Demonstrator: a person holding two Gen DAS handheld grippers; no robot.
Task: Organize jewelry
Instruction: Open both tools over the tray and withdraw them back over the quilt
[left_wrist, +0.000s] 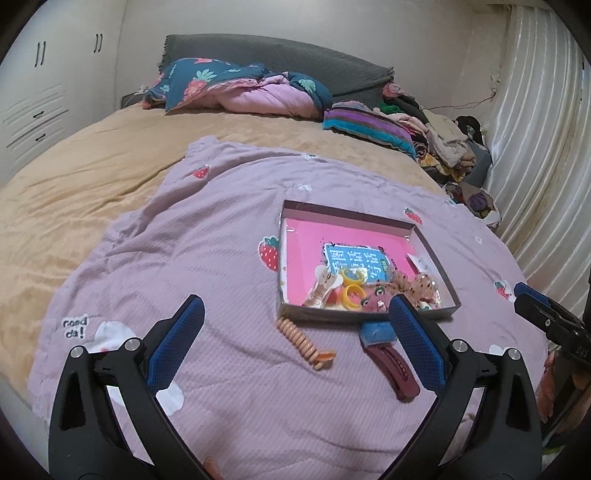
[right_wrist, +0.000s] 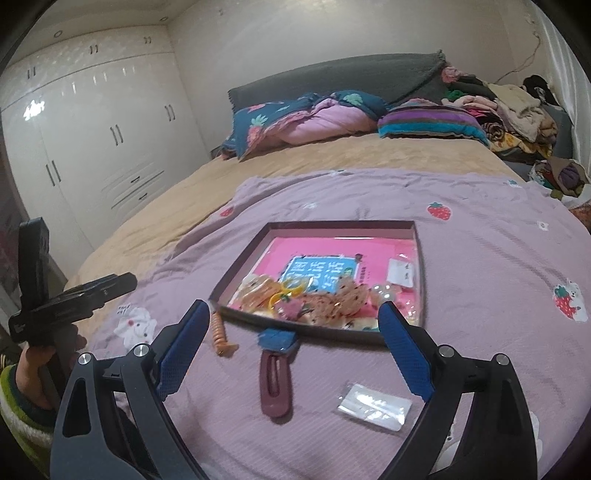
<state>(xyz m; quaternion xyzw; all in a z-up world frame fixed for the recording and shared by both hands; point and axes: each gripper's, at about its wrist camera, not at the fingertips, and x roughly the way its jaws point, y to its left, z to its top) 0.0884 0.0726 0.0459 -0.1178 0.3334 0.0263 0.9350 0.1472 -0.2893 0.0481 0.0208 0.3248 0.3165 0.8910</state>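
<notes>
2 sets of tongs, both spread wide and holding nothing, above a lilac quilt (left_wrist: 221, 258) on a bed.

Left tongs (left_wrist: 295, 314): blue-padded fingers apart, hovering over the quilt. Between them, a peach coil hair tie (left_wrist: 303, 341) lying loose on the quilt, just in front of the tray's near edge. Beside the right finger, a maroon hair clip (left_wrist: 391, 365) with a blue square end, its blue end touching or almost touching the tray's near wall. Beyond, a shallow dark-rimmed tray (left_wrist: 343, 216) with a pink card inside, and a heap of jewelry and hair pieces (left_wrist: 354, 291) gathered in its near part: yellow rings, a spotted bow, a small pink figure.

Right tongs (right_wrist: 291, 317): fingers likewise apart. Straight between them the same maroon hair clip (right_wrist: 275, 384), lengthwise toward the camera, blue end toward the tray (right_wrist: 332, 223). Coil hair tie (right_wrist: 219, 334) just inside the left finger. Near the right finger, a small clear plastic bag (right_wrist: 373, 406) flat on the quilt, apart from the clip.
</notes>
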